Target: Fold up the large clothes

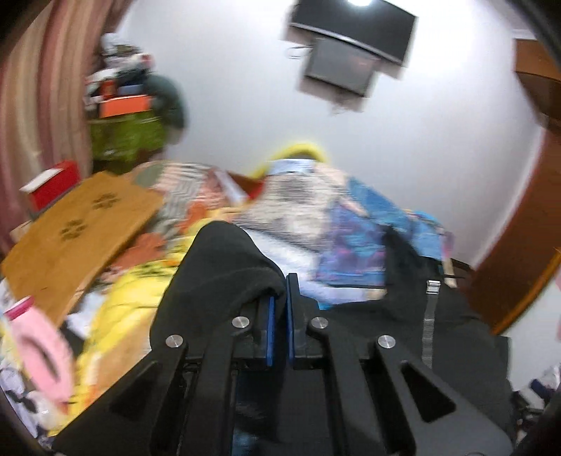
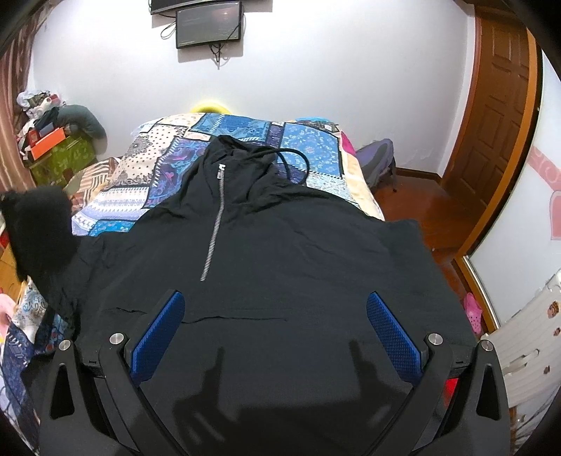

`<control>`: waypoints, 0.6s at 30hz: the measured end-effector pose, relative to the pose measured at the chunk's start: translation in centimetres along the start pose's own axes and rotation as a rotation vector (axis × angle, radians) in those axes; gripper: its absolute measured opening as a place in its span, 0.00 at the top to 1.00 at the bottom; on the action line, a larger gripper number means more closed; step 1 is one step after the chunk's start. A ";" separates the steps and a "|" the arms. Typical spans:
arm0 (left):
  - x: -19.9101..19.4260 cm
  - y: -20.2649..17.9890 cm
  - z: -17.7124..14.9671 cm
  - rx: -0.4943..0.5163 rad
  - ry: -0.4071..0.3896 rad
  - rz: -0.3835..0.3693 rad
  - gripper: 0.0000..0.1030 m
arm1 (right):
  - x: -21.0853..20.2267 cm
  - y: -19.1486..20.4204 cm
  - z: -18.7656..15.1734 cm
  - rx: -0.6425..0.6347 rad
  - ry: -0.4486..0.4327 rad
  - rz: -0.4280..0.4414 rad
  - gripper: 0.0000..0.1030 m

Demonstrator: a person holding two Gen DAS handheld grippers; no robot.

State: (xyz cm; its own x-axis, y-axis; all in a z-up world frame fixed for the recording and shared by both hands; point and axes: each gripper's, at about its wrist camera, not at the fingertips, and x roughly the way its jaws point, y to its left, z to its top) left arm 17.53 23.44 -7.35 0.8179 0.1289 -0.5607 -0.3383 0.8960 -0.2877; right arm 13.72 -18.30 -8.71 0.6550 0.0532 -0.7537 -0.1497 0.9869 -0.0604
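A black zip-up hoodie (image 2: 266, 252) lies spread front-up on a blue patchwork bedspread (image 2: 245, 136), hood at the far end, silver zipper (image 2: 214, 224) down its chest. My right gripper (image 2: 275, 315) is open and empty, its blue pads hovering just above the hoodie's lower front. My left gripper (image 1: 280, 291) is shut on a fold of the hoodie's black fabric (image 1: 228, 266), a sleeve or left edge, lifted off the bed. That lifted sleeve (image 2: 38, 228) shows at the left of the right wrist view. The left wrist view is motion-blurred.
A wooden board (image 1: 80, 224) and a red box (image 1: 52, 186) lie left of the bed. A cluttered green stand (image 2: 59, 154) is in the far left corner. A screen (image 2: 210, 24) hangs on the wall. A wooden door (image 2: 498, 115) and a purple backpack (image 2: 377, 161) are at the right.
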 end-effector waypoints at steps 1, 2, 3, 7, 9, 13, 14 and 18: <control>0.3 -1.3 0.1 0.009 0.009 -0.031 0.96 | 0.0 -0.3 -0.1 0.006 -0.001 0.001 0.00; 0.8 -3.0 0.1 0.024 0.025 -0.067 0.96 | 0.0 -0.6 -0.2 0.011 0.000 0.003 0.00; 1.5 -4.7 -0.2 0.044 0.043 -0.095 0.96 | 0.0 -1.0 -0.3 0.019 0.003 0.004 0.00; 4.0 -10.7 -2.7 0.118 0.150 -0.198 0.96 | 0.3 -2.4 -0.6 0.045 0.012 0.006 0.00; 5.4 -13.8 -4.8 0.167 0.240 -0.252 0.96 | 0.6 -3.1 -0.7 0.058 0.024 0.003 0.00; 7.5 -17.9 -9.9 0.285 0.399 -0.299 0.96 | 0.9 -4.0 -1.3 0.068 0.040 0.011 0.00; 7.9 -18.7 -11.3 0.316 0.438 -0.298 0.96 | 0.9 -4.1 -1.5 0.068 0.044 0.011 0.00; 9.3 -20.0 -15.2 0.367 0.559 -0.276 0.96 | 1.0 -4.7 -2.1 0.067 0.063 0.011 0.00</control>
State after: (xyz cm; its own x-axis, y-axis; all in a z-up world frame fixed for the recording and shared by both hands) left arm 24.88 0.24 -18.58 0.4577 -0.2713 -0.8467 0.1043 0.9621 -0.2519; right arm 13.50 -23.20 -10.60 0.6056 0.0568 -0.7937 -0.1058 0.9943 -0.0095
